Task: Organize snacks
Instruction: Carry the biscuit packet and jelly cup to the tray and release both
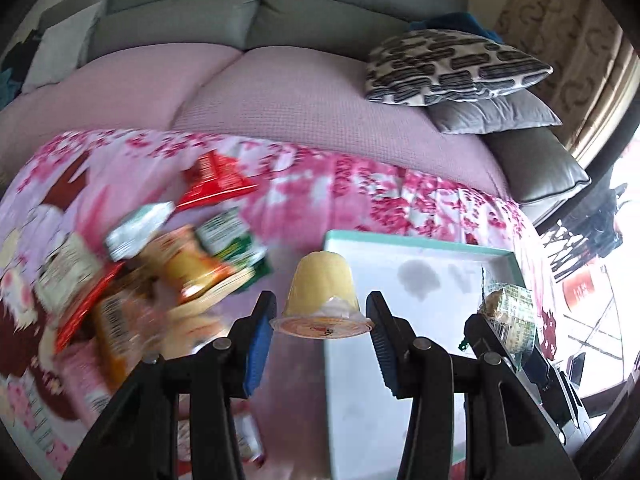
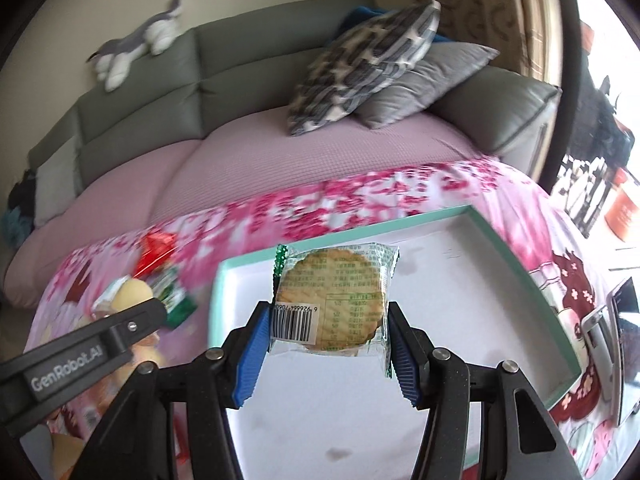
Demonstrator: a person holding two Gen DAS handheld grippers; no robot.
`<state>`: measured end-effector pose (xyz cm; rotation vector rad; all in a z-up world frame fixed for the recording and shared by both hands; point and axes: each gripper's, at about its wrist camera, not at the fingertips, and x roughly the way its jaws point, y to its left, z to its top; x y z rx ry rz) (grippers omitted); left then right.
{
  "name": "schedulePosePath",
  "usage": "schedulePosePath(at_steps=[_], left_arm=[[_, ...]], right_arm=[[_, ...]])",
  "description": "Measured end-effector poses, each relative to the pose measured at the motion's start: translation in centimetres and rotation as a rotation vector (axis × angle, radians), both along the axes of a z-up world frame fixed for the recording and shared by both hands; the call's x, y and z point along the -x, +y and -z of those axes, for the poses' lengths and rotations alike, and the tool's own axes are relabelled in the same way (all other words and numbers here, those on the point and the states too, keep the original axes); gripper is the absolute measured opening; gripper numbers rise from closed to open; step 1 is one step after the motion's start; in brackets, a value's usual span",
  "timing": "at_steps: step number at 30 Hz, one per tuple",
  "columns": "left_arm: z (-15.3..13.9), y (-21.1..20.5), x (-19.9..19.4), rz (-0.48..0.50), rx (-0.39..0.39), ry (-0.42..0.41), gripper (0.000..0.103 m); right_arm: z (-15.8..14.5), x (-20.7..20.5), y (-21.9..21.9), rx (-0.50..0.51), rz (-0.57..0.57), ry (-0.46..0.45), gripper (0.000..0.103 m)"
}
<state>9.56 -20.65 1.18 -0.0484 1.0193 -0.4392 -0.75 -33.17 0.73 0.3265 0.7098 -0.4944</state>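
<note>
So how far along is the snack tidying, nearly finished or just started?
Just started, it seems. Done: nothing that I can see; the visible part of the tray is bare. In hand: the right gripper holds a wrapped cracker over the tray; the pudding cup sits between the left gripper's fingers, which look apart from it. Left: the snack pile on the cloth.

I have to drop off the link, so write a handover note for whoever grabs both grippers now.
Left gripper: jaws around the upside-down pudding cup; contact unclear.
Right gripper: shut on the wrapped biscuit, held over the teal-rimmed tray.
Done: no snack seen lying in the tray.
Left: set both down inside, then fetch the snack pile on the floral cloth.
</note>
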Motion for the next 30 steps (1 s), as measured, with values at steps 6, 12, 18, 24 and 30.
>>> schedulePosePath(at_steps=[6, 12, 18, 24, 30], left_arm=[[0.7, -3.1, -1.7, 0.04, 0.011, -0.029, 0.048], [2.5, -4.5, -2.8, 0.059, 0.015, -0.017, 0.048], [3.6, -5.2, -3.4, 0.072, 0.013, -0.021, 0.048], [3.9, -5.7, -3.5, 0.09, 0.013, -0.032, 0.048], [4.0, -5.8, -3.4, 0.094, 0.01, -0.029, 0.05]], right_arm=[[0.6, -0.6, -3.7, 0.012, 0.077, 0.019, 0.059], [2.1, -1.9, -5.6, 0.007, 0.105, 0.052, 0.059], [3.0, -3.0, -6.4, 0.005, 0.114, 0.068, 0.059], [3.7, -3.8, -6.5, 0.009, 0.115, 0.089, 0.059], [4.1, -3.8, -6.6, 0.001, 0.118, 0.108, 0.059]])
